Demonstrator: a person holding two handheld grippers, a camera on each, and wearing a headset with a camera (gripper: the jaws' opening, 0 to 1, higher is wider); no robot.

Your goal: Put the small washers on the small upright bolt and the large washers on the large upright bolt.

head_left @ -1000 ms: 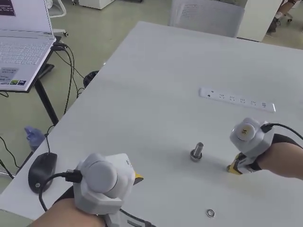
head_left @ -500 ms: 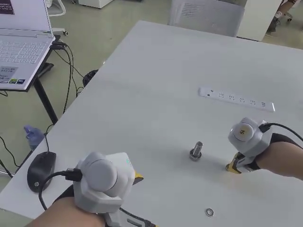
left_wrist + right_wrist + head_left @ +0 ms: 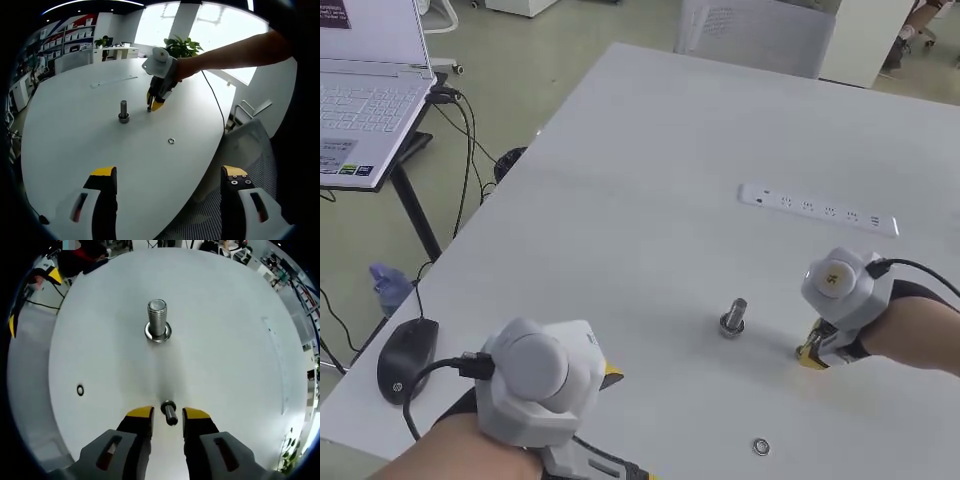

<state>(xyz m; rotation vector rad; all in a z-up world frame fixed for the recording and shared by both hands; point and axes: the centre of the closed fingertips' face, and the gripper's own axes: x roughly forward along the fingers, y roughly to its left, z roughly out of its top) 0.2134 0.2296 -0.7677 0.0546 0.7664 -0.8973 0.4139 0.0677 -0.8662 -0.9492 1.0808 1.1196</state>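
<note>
**Head view:** right tool (image 3: 812, 352) low on the counter (image 3: 650, 180); large bolt (image 3: 733, 318) just to its left, and a washer (image 3: 760, 446) nearer the person.
**Left gripper view:** left tool (image 3: 168, 171) released, jaws wide.
**Right gripper view:** small bolt (image 3: 169, 413) stands between the jaws, apparently ungripped. Close squarely to avoid toppling it.

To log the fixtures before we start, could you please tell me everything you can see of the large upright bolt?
The large bolt looks like shiny grey metal: a threaded shank standing upright on its wider head, flat end up. A ring circles its base; whether that is a flange or a washer, I cannot tell. It stands on the white table, and nothing but the table touches it.
</note>
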